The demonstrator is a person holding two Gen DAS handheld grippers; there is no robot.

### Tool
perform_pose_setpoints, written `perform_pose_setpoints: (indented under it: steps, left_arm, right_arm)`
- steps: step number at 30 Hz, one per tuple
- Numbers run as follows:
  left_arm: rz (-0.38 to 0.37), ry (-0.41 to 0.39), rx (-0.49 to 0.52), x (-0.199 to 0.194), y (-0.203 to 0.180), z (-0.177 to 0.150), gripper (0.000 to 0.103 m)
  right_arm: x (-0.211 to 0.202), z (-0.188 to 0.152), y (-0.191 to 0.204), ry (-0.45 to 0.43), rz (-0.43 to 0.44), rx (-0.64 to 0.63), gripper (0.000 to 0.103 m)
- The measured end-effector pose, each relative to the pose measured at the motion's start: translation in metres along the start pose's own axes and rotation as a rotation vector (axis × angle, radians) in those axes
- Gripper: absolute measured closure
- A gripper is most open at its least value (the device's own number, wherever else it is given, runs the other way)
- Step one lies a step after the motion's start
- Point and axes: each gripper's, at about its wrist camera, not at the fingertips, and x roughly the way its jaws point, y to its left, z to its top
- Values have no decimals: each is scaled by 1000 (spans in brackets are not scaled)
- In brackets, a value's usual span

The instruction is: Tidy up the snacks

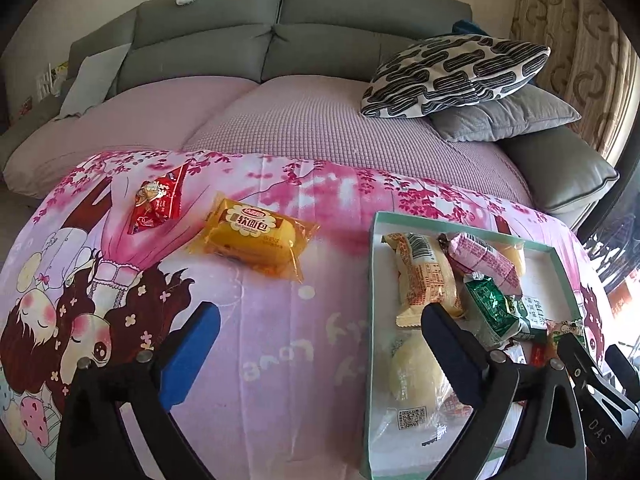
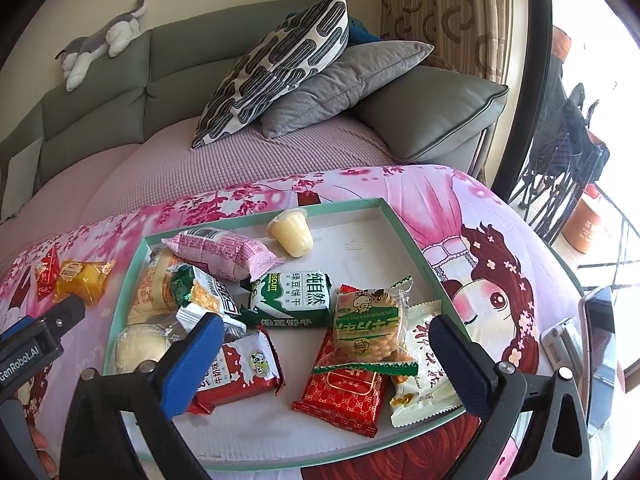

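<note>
A shallow teal-rimmed tray [image 2: 404, 228] on the pink cartoon cloth holds several wrapped snacks: a pink pack [image 2: 222, 254], a green biscuit pack [image 2: 290, 300], a red pack [image 2: 340, 396] and a jelly cup [image 2: 292, 234]. It also shows in the left wrist view [image 1: 374, 264]. Outside the tray lie a yellow bread pack [image 1: 252, 236] and a small red pack [image 1: 158, 200]. My left gripper [image 1: 320, 328] is open and empty, near the tray's left rim. My right gripper [image 2: 328, 336] is open and empty above the tray's snacks.
A grey sofa [image 1: 240, 32] with a pink cover stands behind the table. A patterned pillow [image 1: 452, 76] and a grey pillow [image 1: 504, 116] lie on it at the right. A phone [image 2: 592, 360] lies at the table's right edge.
</note>
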Motion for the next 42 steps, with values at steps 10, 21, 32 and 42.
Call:
perform_pose_setpoints:
  steps: [10, 21, 32, 42]
  left_arm:
    - [-4, 13, 24, 2, 1, 2, 2]
    - [159, -5, -82, -2, 73, 15, 2]
    - [270, -38, -146, -19, 129, 18, 2]
    - [272, -61, -173, -29, 149, 20, 2]
  right_arm:
    - [-1, -1, 8, 2, 5, -34, 0]
    - [-19, 1, 39, -70, 84, -73, 0]
    - [-33, -6, 96, -93, 227, -107, 0]
    - [-31, -13, 133, -75, 289, -131, 0]
